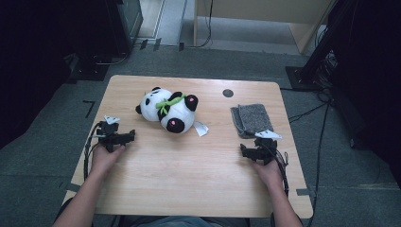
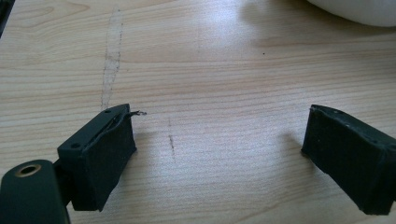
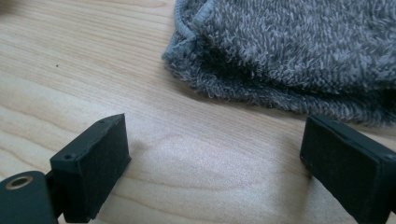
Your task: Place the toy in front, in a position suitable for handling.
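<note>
A plush panda [image 1: 168, 110] with a green scarf lies on its side at the back left of the wooden table [image 1: 189, 161]. A folded grey towel [image 1: 251, 120] lies at the right. My left gripper [image 1: 116, 137] rests on the table near the left edge, in front of and left of the panda, jaws open over bare wood [image 2: 219, 144]. The panda's white edge [image 2: 355, 9] peeks in at the top right of the left gripper view. My right gripper [image 1: 253, 152] sits just in front of the towel [image 3: 299, 51], jaws open with nothing between them.
A white tag [image 1: 201, 128] sticks out from the panda toward the table's middle. A dark round hole [image 1: 228, 93] sits near the back edge. Cables trail off both sides of the table onto grey carpet [image 1: 331, 142].
</note>
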`<act>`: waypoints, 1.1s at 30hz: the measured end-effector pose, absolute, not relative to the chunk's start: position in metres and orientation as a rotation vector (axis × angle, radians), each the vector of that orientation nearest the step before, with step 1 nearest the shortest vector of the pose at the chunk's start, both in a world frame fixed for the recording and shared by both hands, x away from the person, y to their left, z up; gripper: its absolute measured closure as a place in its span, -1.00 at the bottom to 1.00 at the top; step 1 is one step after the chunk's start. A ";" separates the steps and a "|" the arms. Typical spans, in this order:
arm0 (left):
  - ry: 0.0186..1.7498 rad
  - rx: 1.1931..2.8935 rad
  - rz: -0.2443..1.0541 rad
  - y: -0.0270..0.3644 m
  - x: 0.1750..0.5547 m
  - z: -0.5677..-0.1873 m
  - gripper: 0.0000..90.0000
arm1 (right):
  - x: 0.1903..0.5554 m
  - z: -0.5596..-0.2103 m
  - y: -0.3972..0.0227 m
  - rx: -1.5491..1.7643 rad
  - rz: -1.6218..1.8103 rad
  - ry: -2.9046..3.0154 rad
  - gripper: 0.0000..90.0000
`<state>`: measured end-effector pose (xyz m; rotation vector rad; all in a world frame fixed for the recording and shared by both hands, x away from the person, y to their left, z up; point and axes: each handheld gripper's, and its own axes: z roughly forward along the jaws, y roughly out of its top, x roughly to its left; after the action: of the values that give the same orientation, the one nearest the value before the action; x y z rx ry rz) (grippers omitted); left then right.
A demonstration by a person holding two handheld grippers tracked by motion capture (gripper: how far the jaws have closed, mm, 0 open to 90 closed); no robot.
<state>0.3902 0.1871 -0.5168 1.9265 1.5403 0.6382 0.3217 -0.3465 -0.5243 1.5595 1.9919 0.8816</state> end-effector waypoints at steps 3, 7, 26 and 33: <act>1.540 1.927 0.639 0.187 0.390 -0.517 -0.80 | 0.322 -0.524 -0.346 1.566 0.878 1.985 -0.82; 1.542 1.926 0.639 0.187 0.390 -0.517 -0.80 | 0.321 -0.524 -0.344 1.605 0.864 1.938 -0.77; 1.480 1.968 0.614 0.187 0.391 -0.517 -0.79 | 0.318 -0.524 -0.347 1.618 0.858 1.912 -0.75; 1.438 1.960 0.508 0.192 0.392 -0.512 -0.67 | 0.316 -0.524 -0.349 1.599 0.866 1.924 -0.71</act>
<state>0.3919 0.1918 -0.5116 1.9604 1.4383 0.5080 0.3157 -0.3490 -0.5241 1.5988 1.9243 0.8658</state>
